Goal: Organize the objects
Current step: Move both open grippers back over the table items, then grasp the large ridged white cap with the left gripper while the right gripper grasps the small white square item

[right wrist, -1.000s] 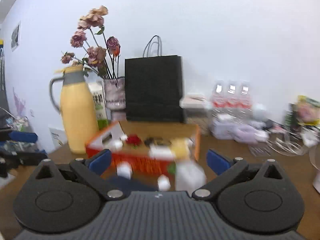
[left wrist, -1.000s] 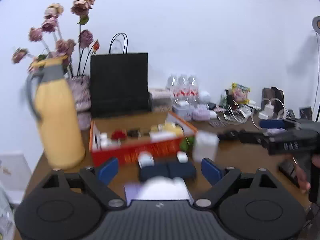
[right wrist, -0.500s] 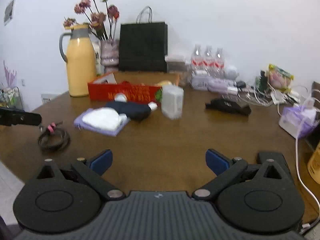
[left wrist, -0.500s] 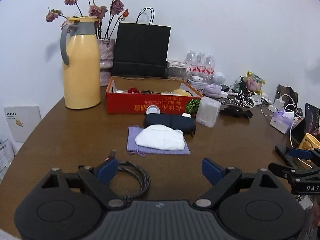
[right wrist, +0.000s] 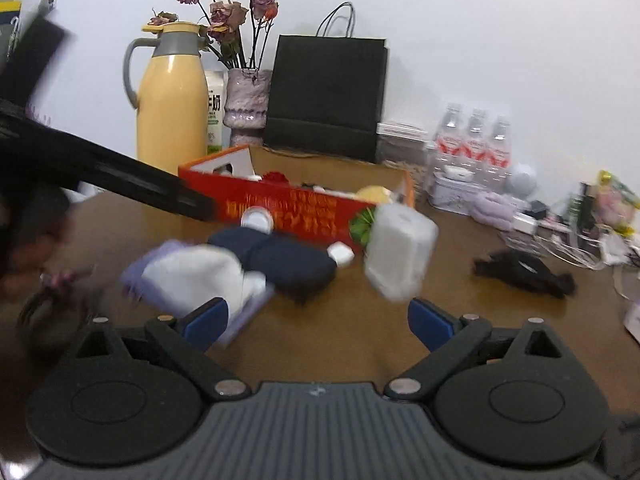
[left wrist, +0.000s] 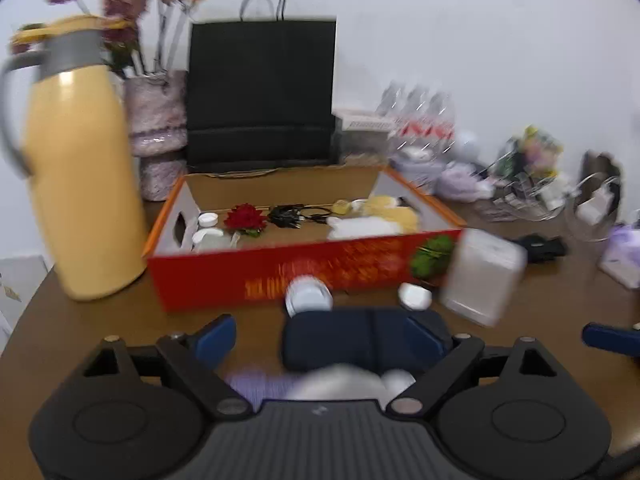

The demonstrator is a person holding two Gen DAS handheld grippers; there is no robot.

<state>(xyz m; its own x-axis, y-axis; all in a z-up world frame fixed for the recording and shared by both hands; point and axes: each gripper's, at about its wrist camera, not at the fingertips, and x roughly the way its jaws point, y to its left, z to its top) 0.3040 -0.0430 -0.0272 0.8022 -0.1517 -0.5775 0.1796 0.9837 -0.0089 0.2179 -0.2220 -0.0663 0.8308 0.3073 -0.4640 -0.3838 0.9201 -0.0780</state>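
An open red box (left wrist: pixel 304 268) (right wrist: pixel 288 212) on the brown table holds a red flower (left wrist: pixel 245 218), black cable, white caps and yellow items. In front of it lie a dark blue pouch (left wrist: pixel 360 336) (right wrist: pixel 280 258), a white cloth (right wrist: pixel 196 276) on a purple cloth (right wrist: pixel 244 312), a small white jar (left wrist: pixel 309 295), a white earbud case (left wrist: pixel 415 296) and a translucent plastic box (left wrist: pixel 482 280) (right wrist: pixel 400 252). My left gripper (left wrist: pixel 322 338) is open and empty, low over the pouch. My right gripper (right wrist: pixel 318 320) is open and empty, short of the cloths.
A yellow thermos (left wrist: pixel 80 184) (right wrist: pixel 172 96), flower vase (right wrist: pixel 244 100) and black paper bag (left wrist: pixel 260 92) stand behind the box. Water bottles (right wrist: pixel 474 140), cables and clutter (right wrist: pixel 560 232) fill the right side. A coiled black cable (right wrist: pixel 44 304) lies at left.
Both grippers have moved forward toward the box and the objects in front of it; half a second ago they were farther back over the table. Both views are motion-blurred.
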